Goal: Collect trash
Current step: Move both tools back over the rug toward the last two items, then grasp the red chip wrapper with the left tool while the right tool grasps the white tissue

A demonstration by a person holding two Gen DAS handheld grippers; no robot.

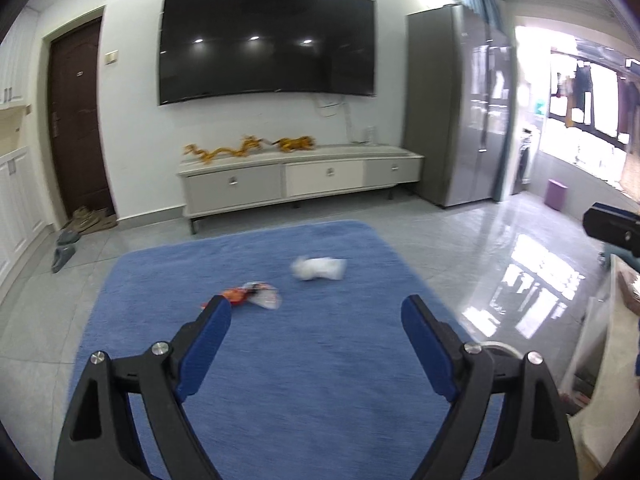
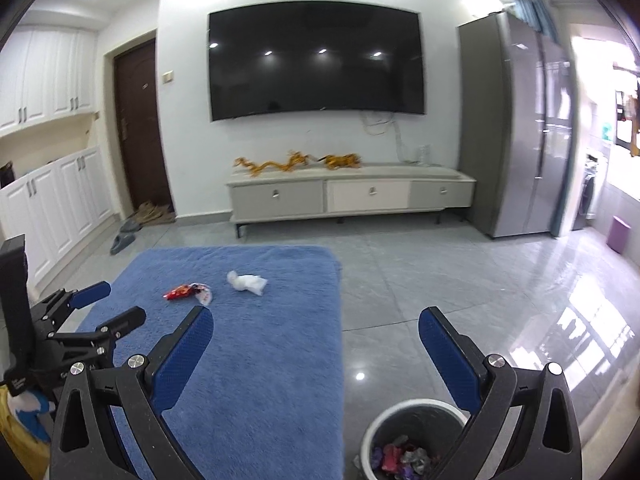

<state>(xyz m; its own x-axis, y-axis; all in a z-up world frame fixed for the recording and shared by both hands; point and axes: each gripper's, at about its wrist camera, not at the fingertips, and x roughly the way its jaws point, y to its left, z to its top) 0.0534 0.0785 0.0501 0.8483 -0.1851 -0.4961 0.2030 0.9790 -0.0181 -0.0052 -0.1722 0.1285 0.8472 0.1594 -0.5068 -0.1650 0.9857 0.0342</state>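
Observation:
On the blue rug [image 1: 280,360] [image 2: 256,360] lie a red snack wrapper [image 1: 250,294] [image 2: 187,292] and a crumpled white tissue [image 1: 318,269] [image 2: 247,282]. My left gripper [image 1: 316,316] [image 2: 110,300] hovers over the rug, jaws open and empty, the wrapper just beyond its left fingertip. My right gripper [image 2: 316,322] is open and empty too, above the rug's right edge. A white trash bin [image 2: 404,416] holding several crumpled wrappers stands on the floor below it, near its right finger.
A TV console [image 2: 352,196] with gold ornaments stands under a wall TV [image 2: 316,60]. A grey fridge [image 2: 516,128] is at the right, white cabinets [image 2: 56,204] and a brown door [image 2: 140,128] at the left. Slippers [image 2: 124,238] lie on the glossy tile floor [image 2: 480,300].

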